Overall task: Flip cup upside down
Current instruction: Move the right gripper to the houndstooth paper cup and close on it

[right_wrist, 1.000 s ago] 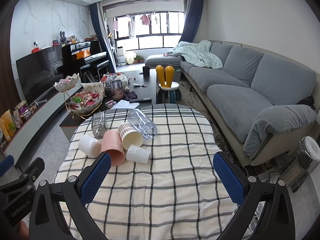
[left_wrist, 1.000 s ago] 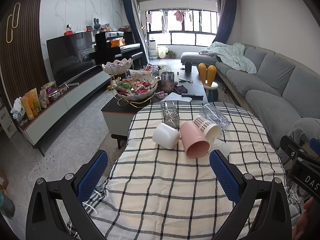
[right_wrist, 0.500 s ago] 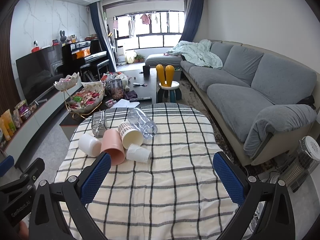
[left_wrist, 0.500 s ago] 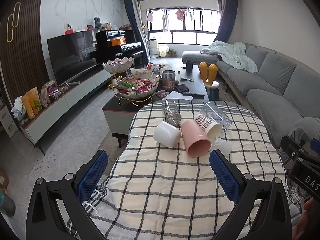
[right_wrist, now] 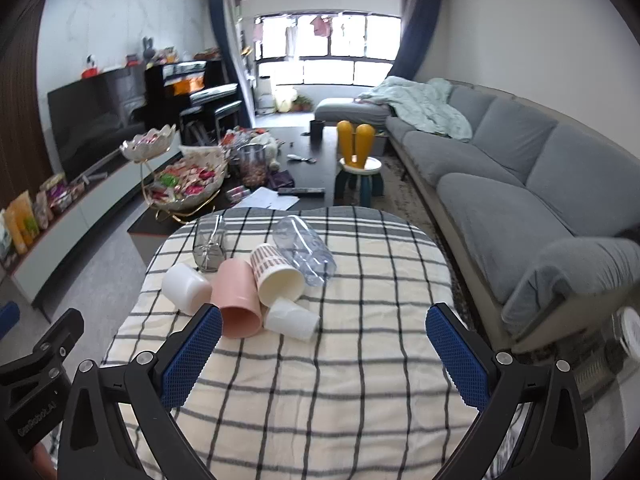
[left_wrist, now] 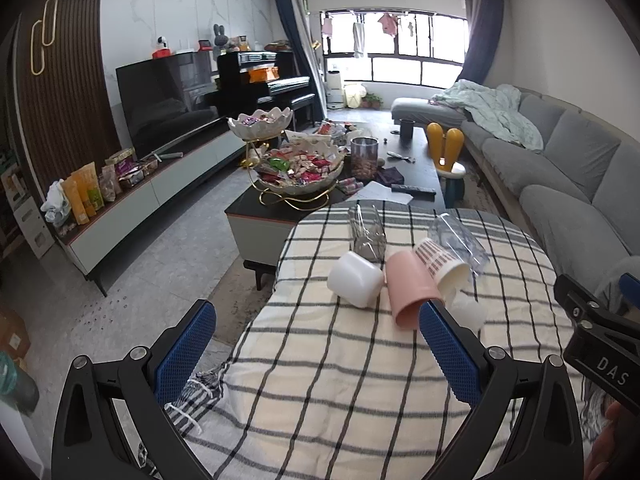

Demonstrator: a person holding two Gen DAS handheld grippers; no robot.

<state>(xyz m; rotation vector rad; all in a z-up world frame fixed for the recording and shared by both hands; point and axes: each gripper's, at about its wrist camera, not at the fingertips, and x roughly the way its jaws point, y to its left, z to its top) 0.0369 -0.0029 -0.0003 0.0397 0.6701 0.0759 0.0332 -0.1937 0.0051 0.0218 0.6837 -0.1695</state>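
Covering the round table is a black-and-cream checked cloth (right_wrist: 320, 380), set in a living room with a long grey sofa (right_wrist: 500, 168), a dark coffee table carrying a candy bowl (left_wrist: 300, 172), and a television (left_wrist: 160, 104) along the left wall.

Six cups lie in a cluster at the table's far half, all on their sides: a white cup (right_wrist: 186, 288), a pink cup (right_wrist: 236, 298), a striped paper cup (right_wrist: 278, 274), a small white cup (right_wrist: 290, 320), a clear plastic cup (right_wrist: 306, 250) and a glass tumbler (right_wrist: 210, 246).

Both tools hover short of the cluster — the left gripper (left_wrist: 316, 352) and the right gripper (right_wrist: 324, 356) each have fingers spread wide, holding nothing.

The pink cup's long axis runs toward the cameras, mouth facing them; the striped cup's mouth likewise points near-right.
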